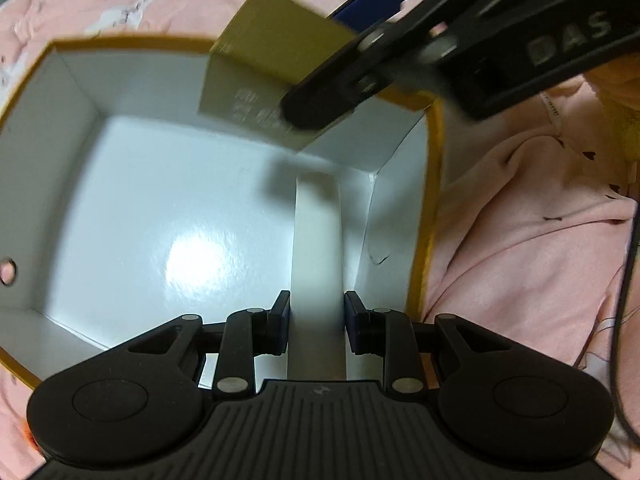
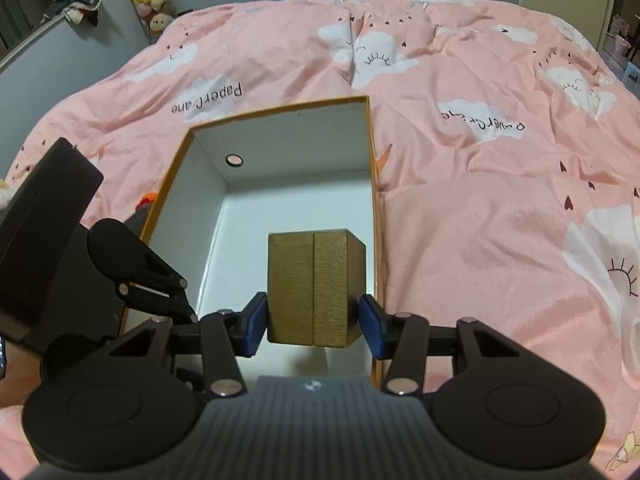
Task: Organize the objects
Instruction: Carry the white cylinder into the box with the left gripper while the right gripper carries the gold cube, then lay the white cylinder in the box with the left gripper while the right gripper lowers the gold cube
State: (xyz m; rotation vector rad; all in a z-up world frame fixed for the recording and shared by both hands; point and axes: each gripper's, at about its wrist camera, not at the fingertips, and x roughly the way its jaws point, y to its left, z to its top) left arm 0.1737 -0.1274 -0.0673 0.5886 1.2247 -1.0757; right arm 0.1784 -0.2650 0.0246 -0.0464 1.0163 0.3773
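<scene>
- Over on the left, the left gripper (image 1: 316,320) points steeply down into the open orange-rimmed box (image 1: 434,184), jaws partly closed on a slim white box (image 1: 317,248) that stands on end between its pads; the pads look to be pressing its sides, so I'd call that a firm pinch.
- That white box sits near the right-hand wall of the big box, in line with the corner there. My read: it is being stood up against that wall to save floor space.
- Most of the glossy white floor (image 1: 160,208) to the left of it is bare, so there's plenty of room that way. A small round hole (image 1: 8,272) marks the left end wall.
- Moving right, the right gripper (image 2: 314,318) carries a gold ribbed box (image 2: 312,288), jaws about half open and clamped on its two sides, held upright above the near end of the box, close to the right-hand wall (image 2: 372,184).
- From the left wrist view, that gold box hangs over the far rim, tilted, not yet on the floor.
- The squeeze: both grippers crowd the same end, and the gold box has little slack beside the rim. I'd want it lowered straight, clear of the white one.
- All around, pink cloud-print bedding (image 2: 480,200), soft and uneven under the box.
</scene>
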